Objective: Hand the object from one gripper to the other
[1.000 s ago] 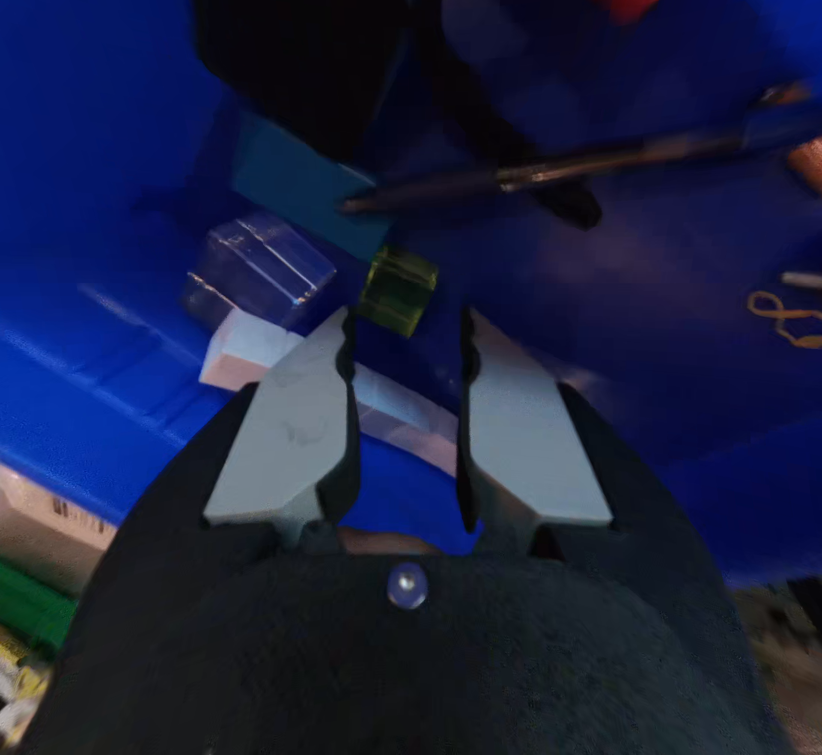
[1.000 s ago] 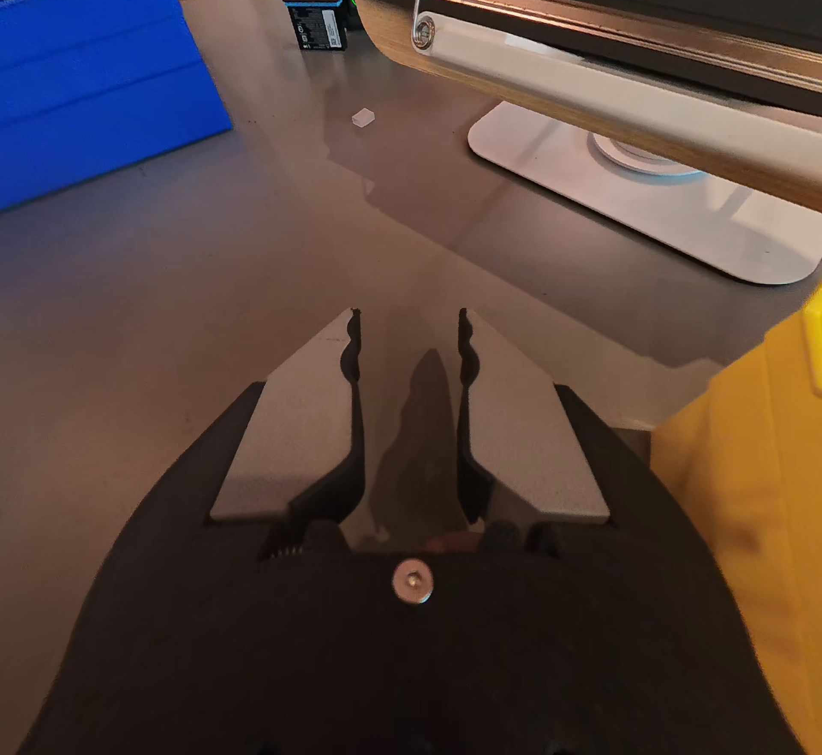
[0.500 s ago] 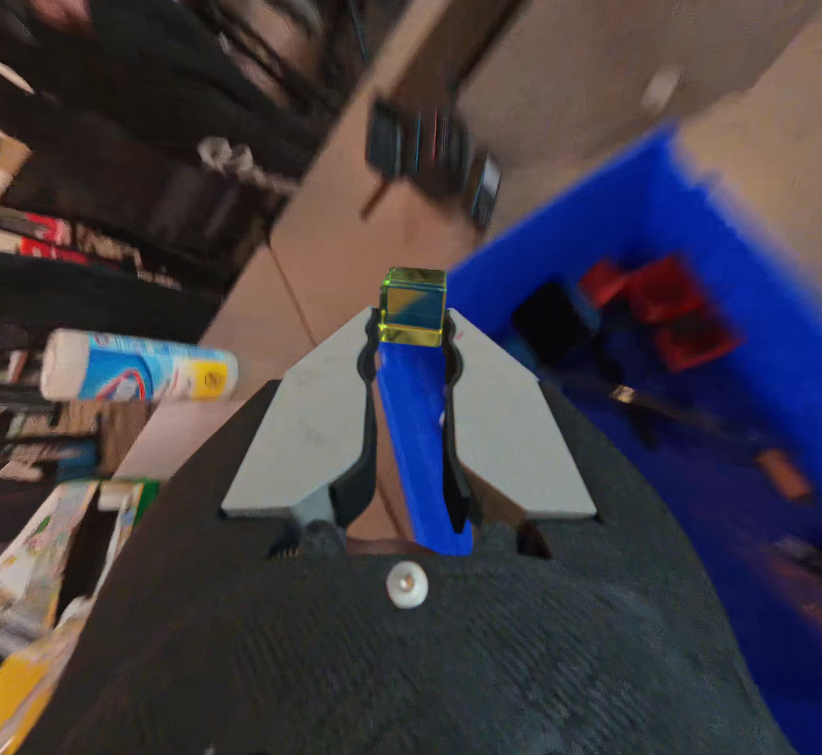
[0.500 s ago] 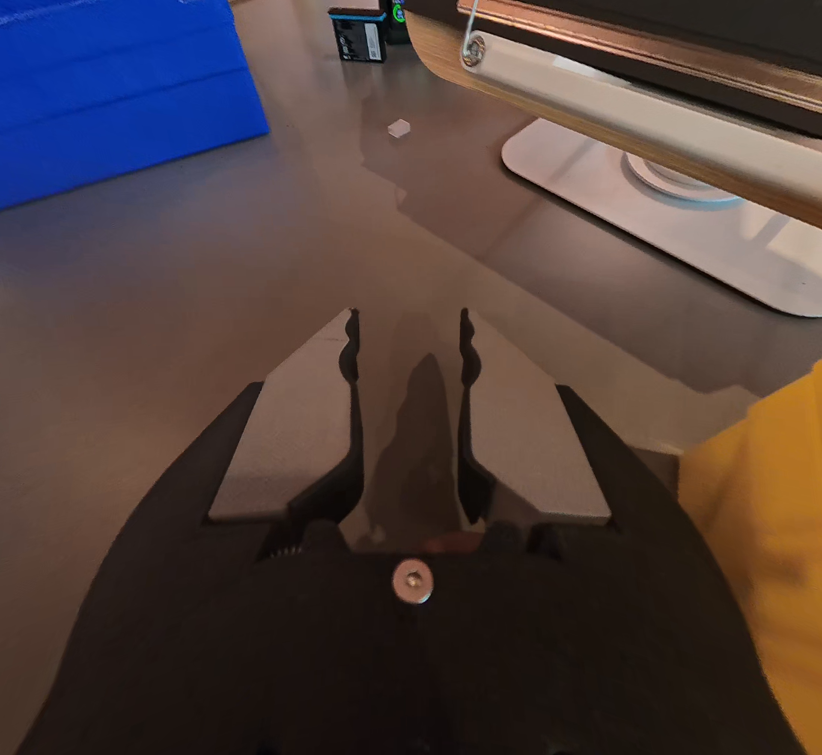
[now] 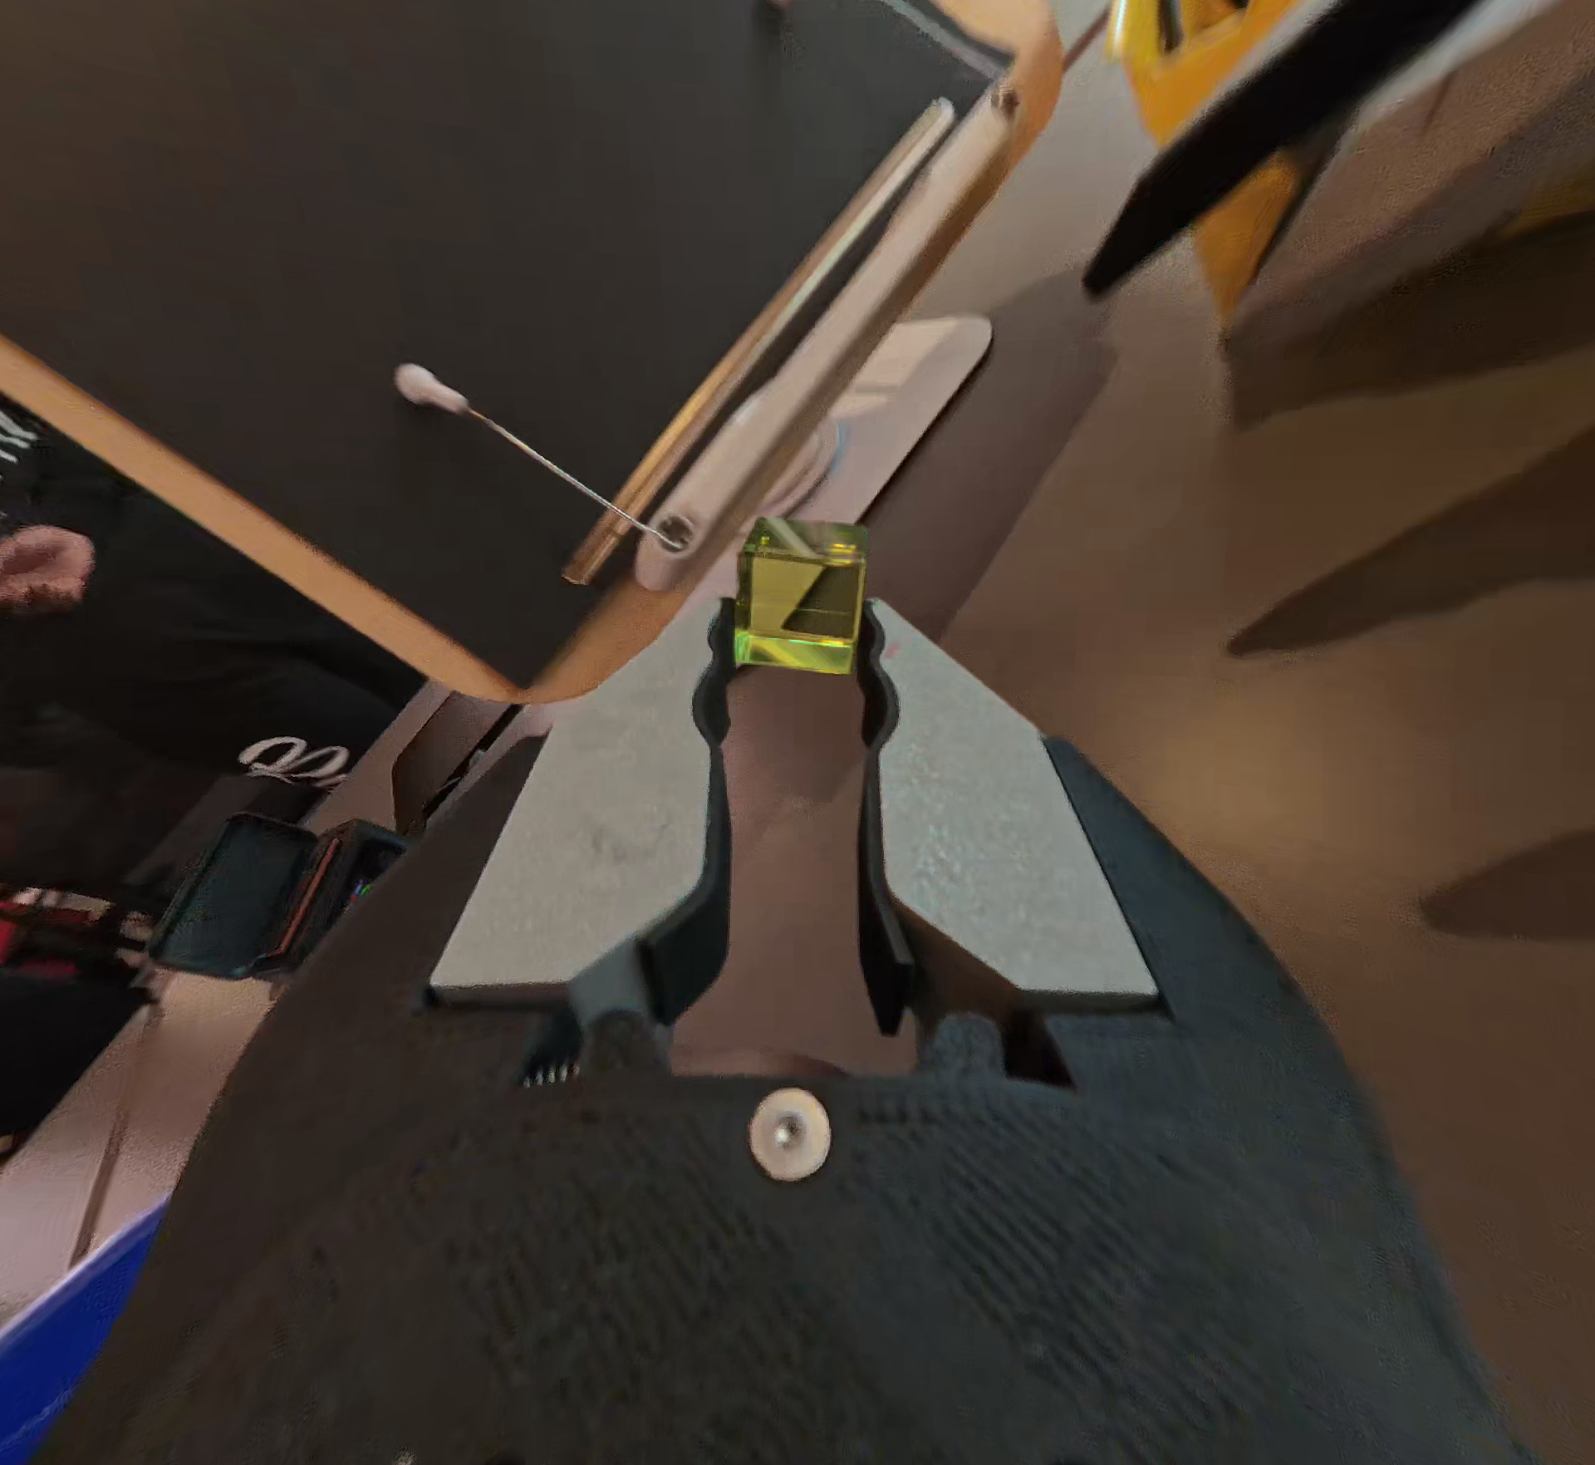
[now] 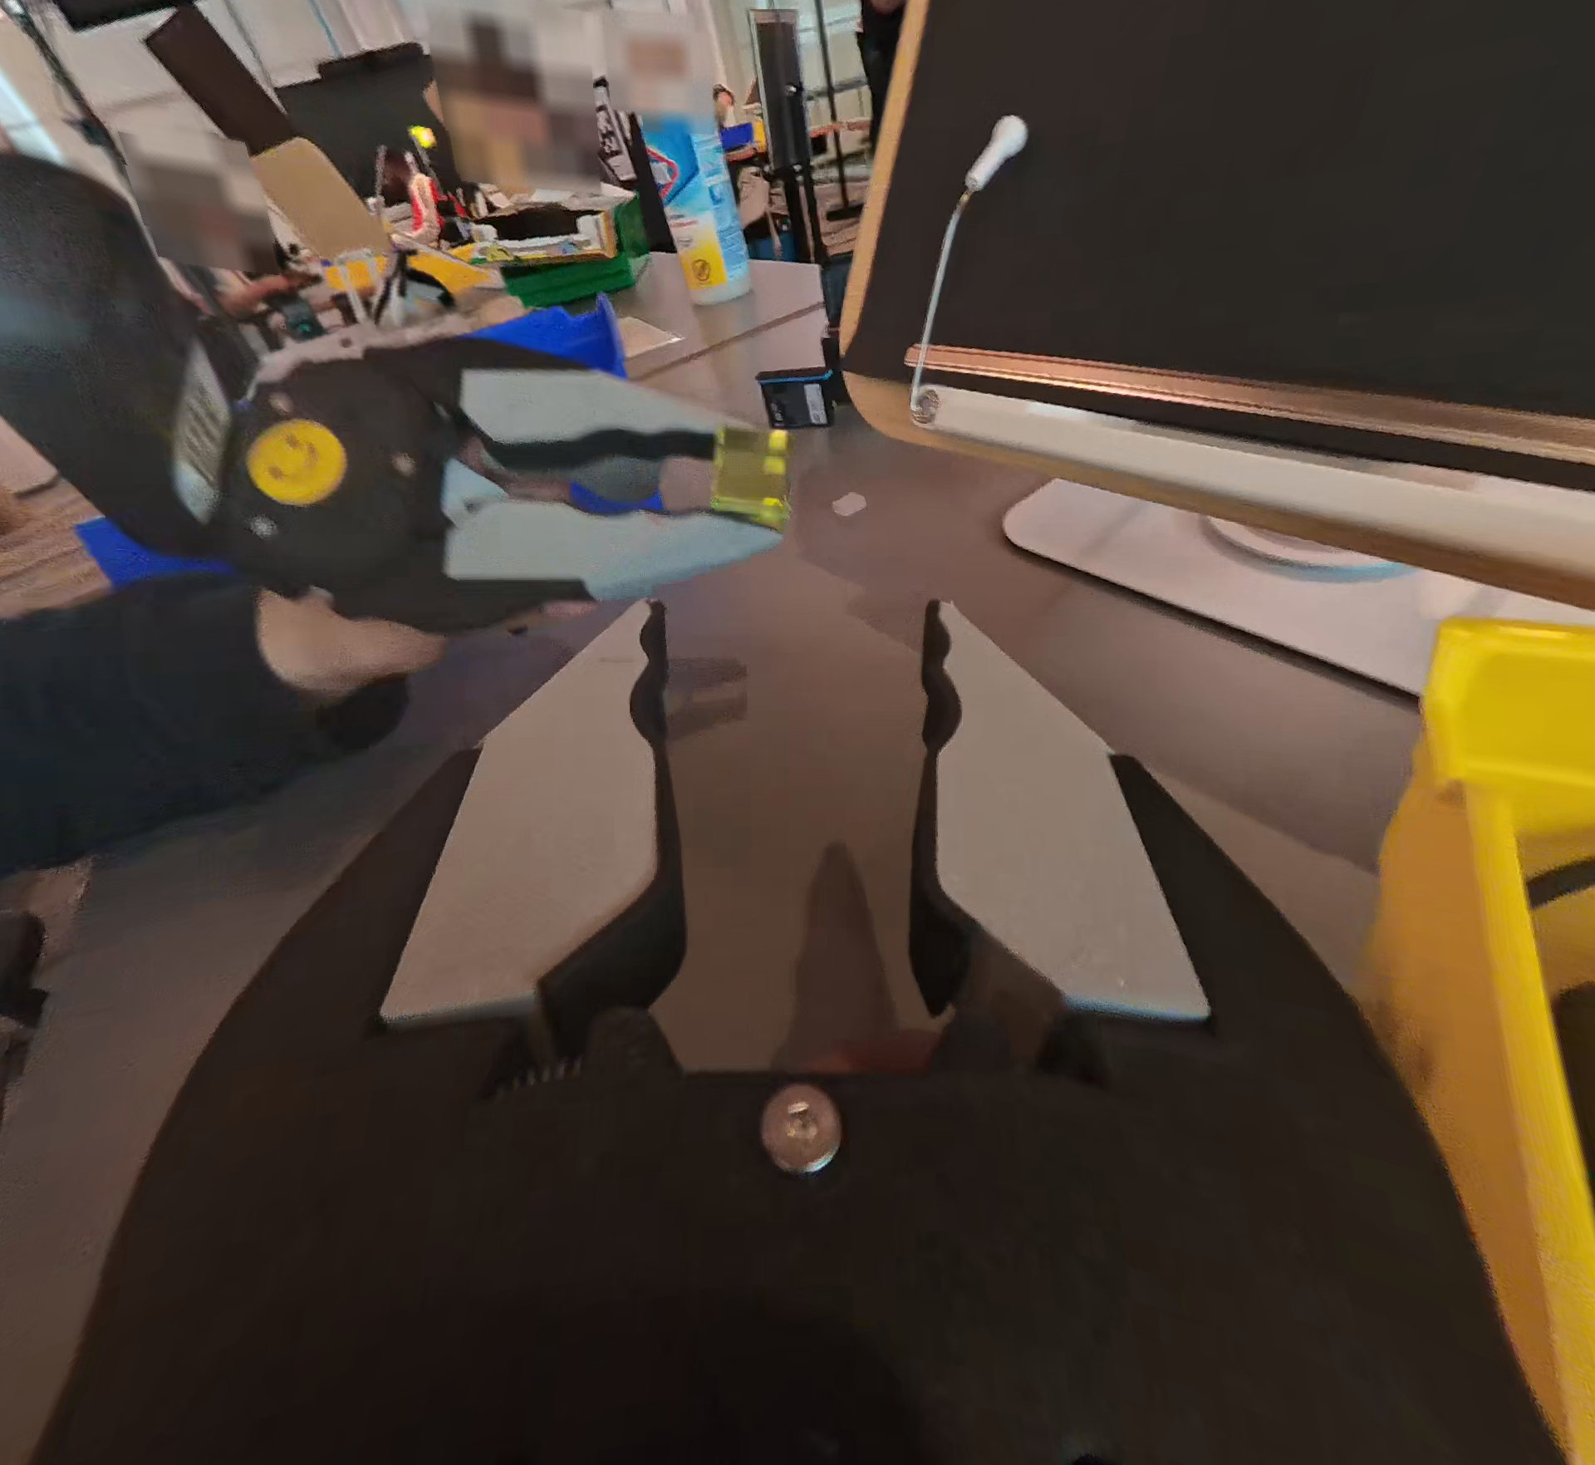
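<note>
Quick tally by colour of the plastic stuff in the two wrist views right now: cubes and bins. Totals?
Yellow-green: 1, the translucent cube pinched at the left gripper fingertips.
Yellow: 1, the bin at the right edge of the right wrist view.
Blue: 1, the bin behind the left gripper.
Total: 3.

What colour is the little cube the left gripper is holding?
The cube is see-through yellow-green, pinched at the left gripper fingertips. It shows best in the left wrist view.
</note>
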`<state>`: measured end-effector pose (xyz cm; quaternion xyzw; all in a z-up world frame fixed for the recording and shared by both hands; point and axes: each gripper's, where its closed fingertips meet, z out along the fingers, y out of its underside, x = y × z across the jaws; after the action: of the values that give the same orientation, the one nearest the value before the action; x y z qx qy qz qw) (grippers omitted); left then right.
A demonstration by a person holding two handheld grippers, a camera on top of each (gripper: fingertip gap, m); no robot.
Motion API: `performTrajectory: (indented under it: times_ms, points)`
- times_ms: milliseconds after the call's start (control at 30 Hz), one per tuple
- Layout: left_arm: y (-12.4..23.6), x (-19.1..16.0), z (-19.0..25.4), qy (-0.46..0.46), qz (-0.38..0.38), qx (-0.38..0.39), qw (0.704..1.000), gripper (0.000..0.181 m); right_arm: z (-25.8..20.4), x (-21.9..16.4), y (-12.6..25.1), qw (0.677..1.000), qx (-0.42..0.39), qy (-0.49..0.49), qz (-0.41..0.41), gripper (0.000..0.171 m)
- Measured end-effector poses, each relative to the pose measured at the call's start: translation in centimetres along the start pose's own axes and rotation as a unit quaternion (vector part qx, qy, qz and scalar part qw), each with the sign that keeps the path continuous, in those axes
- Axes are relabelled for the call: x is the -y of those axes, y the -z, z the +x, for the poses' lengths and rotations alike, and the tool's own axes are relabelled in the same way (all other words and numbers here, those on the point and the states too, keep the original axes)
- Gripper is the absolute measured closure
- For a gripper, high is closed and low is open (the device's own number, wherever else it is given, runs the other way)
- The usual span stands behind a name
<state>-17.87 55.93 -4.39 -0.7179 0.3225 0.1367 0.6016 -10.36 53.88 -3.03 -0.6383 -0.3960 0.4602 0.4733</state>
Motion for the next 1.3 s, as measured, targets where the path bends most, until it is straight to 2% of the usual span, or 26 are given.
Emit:
performTrajectory:
  times_ms: [100,167,300,400,733,900,1067,1167,1300]
  points:
    - [-1.6,-1.7,1.8,-0.049,0.015,0.000,0.999,0.156,-0.1,-0.6,-0.4,1.000,0.011,-0.015,-0.010,0.113]
    - [-1.7,-0.8,2.0,-0.111,0.029,0.011,0.993,0.156,0.0,-1.0,-1.0,1.000,0.001,-0.004,-0.022,0.114]
    - [-1.8,0.1,2.5,-0.163,0.060,0.017,0.985,0.156,-0.4,-1.9,-2.5,0.999,0.000,0.013,-0.043,0.115]
    - [-1.2,1.3,2.5,-0.161,0.096,0.016,0.982,0.156,0.4,-1.8,-3.2,0.999,-0.017,0.018,-0.046,0.116]
    - [-0.1,2.9,3.6,-0.179,0.144,-0.002,0.973,0.156,-0.4,-1.6,-5.3,0.998,0.027,0.008,-0.047,0.119]
    - [0.0,2.9,3.8,-0.193,0.145,-0.006,0.970,0.156,-1.5,-1.4,-6.6,0.997,0.057,0.011,-0.046,0.134]
    - [0.0,2.4,3.7,-0.149,0.121,-0.018,0.981,0.156,-1.7,-1.4,-7.1,0.996,0.076,-0.001,-0.051,0.142]
    - [0.6,2.4,4.2,-0.090,0.113,-0.044,0.989,0.154,-2.2,-1.6,-6.6,0.996,0.060,0.049,-0.050,0.142]
    - [1.3,2.1,5.3,-0.037,0.093,-0.091,0.991,0.155,-1.7,-1.7,-5.3,0.988,-0.008,0.144,-0.055,0.142]
